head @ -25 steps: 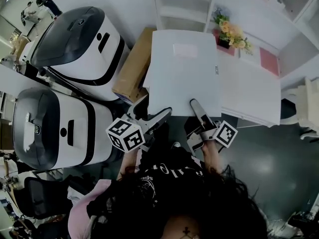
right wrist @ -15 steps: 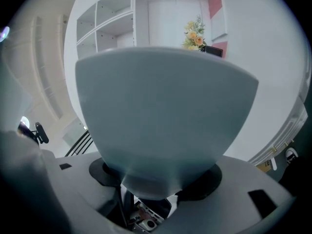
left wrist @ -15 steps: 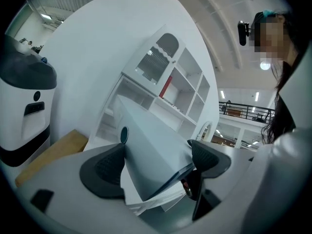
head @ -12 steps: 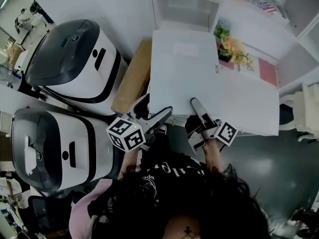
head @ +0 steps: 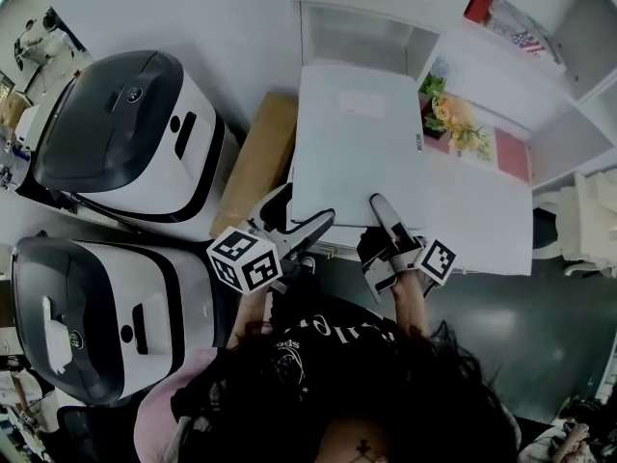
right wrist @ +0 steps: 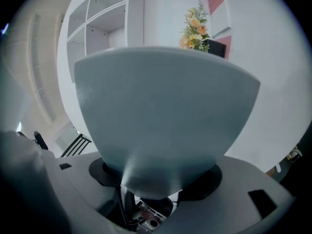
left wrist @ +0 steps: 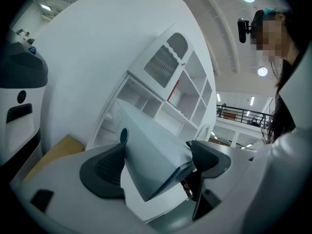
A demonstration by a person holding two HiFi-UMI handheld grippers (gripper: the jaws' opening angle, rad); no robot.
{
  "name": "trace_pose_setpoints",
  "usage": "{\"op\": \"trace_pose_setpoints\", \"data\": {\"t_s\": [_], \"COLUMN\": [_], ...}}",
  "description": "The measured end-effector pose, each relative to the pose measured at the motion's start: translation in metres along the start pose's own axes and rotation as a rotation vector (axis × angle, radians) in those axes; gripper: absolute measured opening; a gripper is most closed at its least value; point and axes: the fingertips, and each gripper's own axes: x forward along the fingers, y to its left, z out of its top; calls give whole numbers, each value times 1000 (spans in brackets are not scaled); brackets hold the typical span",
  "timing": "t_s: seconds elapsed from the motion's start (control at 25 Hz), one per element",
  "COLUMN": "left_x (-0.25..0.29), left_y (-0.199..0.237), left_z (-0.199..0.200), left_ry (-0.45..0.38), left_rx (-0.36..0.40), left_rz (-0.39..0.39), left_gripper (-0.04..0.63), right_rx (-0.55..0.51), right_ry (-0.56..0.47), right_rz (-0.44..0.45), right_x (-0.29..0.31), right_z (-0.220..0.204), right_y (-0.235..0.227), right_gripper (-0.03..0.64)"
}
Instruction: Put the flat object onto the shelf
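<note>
Item: pale flat binder (head: 359, 148), held level in the air. Its near edge is clamped by both sets of fingers, left gripper (head: 308, 218) on the corner and right gripper (head: 378, 205) mid-edge.
Change: the white shelf (head: 359, 37) has drawn closer, and the binder's far edge now meets its open compartment.
Status: sliding-in appears due.

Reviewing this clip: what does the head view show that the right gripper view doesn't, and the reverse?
Only the head view shows two large white machines on the left, a cardboard box beside them, and the left tool and right tool together, each gripping the near edge of the flat white object. Only the right gripper view shows its own jaws closed on that edge up close, and a dark railing-like frame at lower left. Both show the flat white object, the white shelf ahead and the flowers.
</note>
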Motion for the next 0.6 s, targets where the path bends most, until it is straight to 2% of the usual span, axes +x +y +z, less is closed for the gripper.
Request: {"op": "trace_pose_setpoints", "data": {"t_s": [0.6], "left_x": [44], "left_y": [51], "left_z": [23], "left_ry": [55], "left_rx": [-15], "left_rz": [-73], "left_gripper": [449], "right_rx": [37], "right_ry": [-80], "right_rz": [-59], "right_x": [47], "right_z": [29], "right_y": [-24], "right_gripper": [307]}}
